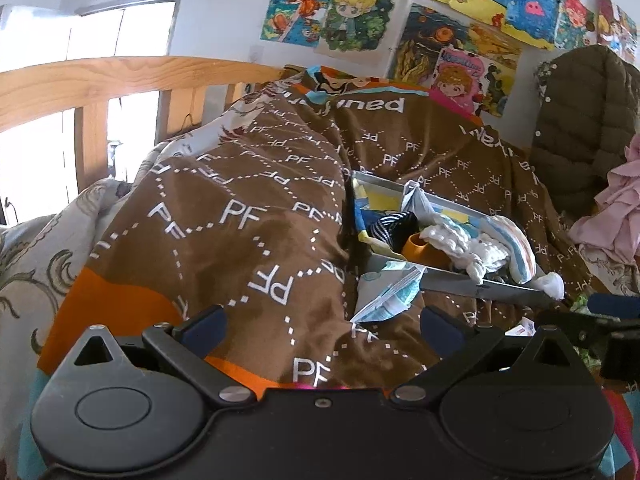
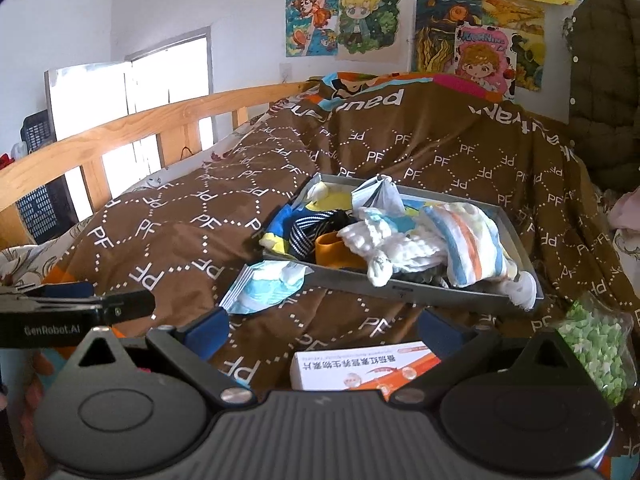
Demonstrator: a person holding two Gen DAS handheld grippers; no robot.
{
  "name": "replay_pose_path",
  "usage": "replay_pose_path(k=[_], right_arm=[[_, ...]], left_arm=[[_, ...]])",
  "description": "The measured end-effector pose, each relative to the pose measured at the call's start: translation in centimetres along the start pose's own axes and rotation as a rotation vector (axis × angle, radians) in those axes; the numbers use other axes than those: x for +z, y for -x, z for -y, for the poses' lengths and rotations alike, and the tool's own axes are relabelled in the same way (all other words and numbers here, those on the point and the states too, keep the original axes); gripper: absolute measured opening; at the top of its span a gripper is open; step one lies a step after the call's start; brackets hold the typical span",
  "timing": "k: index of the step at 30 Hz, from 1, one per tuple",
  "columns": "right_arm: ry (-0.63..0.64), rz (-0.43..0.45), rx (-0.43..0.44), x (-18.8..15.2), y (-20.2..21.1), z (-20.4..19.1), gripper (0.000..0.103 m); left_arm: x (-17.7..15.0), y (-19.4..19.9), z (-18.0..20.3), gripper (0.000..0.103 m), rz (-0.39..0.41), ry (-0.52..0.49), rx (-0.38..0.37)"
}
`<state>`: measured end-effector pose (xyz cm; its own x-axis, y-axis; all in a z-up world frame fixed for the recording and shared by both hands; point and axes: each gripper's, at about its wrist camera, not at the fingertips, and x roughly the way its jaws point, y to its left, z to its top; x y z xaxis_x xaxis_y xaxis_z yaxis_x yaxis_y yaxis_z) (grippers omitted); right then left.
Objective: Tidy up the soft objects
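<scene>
While both grippers, left [image 1: 320,324] and right [image 2: 324,328], hover spread apart and empty, the grey tray [image 2: 420,294] sits mid-frame on the brown blanket [image 2: 180,240]. Socks and cloths [image 2: 408,240] fill it.

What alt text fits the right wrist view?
A grey tray heaped with socks and small cloths sits on a brown blanket covering a bed. The open right claw hovers before it, above a medicine box.

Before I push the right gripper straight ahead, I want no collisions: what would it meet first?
The open right gripper points over the brown blanket at the grey tray. The tray's near wall likely comes first; the white-and-orange box lies below the fingers, though depth is unclear.
</scene>
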<state>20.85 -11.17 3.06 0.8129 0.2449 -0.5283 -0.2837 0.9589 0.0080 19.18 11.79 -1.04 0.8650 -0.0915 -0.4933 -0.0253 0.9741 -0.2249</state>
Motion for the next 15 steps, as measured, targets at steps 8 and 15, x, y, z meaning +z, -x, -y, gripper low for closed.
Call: replay_pose_path(k=[8,15], right_arm=[[-0.041,-0.028,0.038,0.6,-0.4,1.0,0.103],[-0.04,-0.042,0.079,0.9,-0.2,1.5,0.103]], left_arm=[[-0.1,-0.8,0.1,0.102,0.004,0.002,0.011],[-0.1,-1.9,0.8,0.102,0.007,-0.011,0.023]])
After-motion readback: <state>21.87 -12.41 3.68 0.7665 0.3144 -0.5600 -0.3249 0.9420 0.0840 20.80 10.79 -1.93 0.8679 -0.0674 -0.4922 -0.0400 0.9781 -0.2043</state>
